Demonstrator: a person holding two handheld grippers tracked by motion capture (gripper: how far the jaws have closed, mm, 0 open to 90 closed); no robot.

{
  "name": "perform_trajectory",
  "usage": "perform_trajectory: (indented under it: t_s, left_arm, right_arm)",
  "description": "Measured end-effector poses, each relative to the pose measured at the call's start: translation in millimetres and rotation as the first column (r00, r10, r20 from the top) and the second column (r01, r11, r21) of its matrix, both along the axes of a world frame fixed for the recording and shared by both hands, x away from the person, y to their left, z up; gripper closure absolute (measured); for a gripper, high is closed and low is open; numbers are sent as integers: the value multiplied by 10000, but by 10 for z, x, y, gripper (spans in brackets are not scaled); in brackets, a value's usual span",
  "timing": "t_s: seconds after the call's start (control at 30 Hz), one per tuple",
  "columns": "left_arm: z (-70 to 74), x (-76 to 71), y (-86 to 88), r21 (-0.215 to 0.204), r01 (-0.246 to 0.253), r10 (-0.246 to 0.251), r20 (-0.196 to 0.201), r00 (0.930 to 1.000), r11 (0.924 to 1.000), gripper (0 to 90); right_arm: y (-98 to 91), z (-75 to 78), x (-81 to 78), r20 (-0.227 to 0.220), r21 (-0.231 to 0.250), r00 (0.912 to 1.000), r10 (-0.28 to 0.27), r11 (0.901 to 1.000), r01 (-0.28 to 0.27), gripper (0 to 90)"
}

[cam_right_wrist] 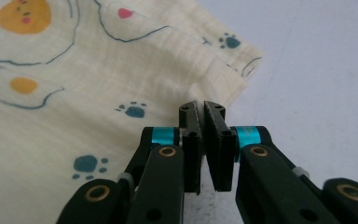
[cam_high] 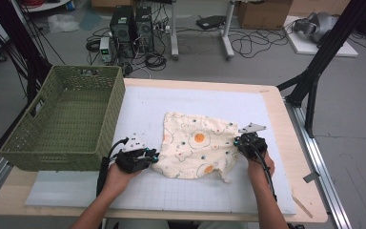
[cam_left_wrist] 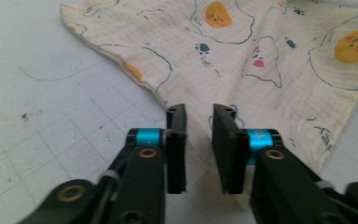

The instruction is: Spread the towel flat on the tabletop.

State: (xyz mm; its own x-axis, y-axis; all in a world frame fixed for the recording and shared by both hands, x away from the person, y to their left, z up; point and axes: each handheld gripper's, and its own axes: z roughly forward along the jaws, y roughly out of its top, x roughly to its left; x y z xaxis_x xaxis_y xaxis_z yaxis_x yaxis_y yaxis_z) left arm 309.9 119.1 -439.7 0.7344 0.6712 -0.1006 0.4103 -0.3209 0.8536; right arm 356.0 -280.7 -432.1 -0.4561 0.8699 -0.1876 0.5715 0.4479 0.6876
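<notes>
1. The cloth (cam_high: pixel 198 145) lay flat on the white gridded mat (cam_high: pixel 181 191) of the worktop (cam_high: pixel 293 143), a soft, crinkled cream fabric printed with fried eggs and blue paw marks, roughly square with one near corner drooping to a point.
2. Your left gripper (cam_high: pixel 153 156) sat at the cloth's left edge; its flat black jaws stood apart with the fabric's corner between them, the pads not pressing on it.
3. Your right gripper (cam_high: pixel 238 141) met the right edge, jaws pinched shut on a thin fold of fabric.
4. A green woven basket (cam_high: pixel 62 119), rectangular, stood left of the cloth.
</notes>
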Motion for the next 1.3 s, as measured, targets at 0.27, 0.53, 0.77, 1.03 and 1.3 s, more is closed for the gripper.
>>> perform_trajectory:
  t_s: [0.27,0.53,0.77,1.03,1.3]
  left_arm:
    - [68,207,38,-561,-644,649,67,9979,9963,467]
    - [15,656,-193,84,-1435,1437,-182,9895,9896,401]
    - [-67,946,-403,977,-1827,1893,-623,9799,9783,403]
    - [-101,888,-628,2130,-776,669,568,9961,9740,859]
    - [-52,1057,-307,1258,-3337,3202,1161,9402,9342,868]
  right_arm:
    - [-64,105,-151,676,962,9973,292,9947,-356,624]
    - [-184,197,-400,1168,1250,9922,446,9904,-592,589]
    - [-278,123,-506,1199,1668,9924,274,9849,-473,581]
    - [-285,123,-537,1260,1953,9914,354,9789,-598,550]
    - [-7,-37,-532,236,2642,9895,1424,9537,-1435,442]
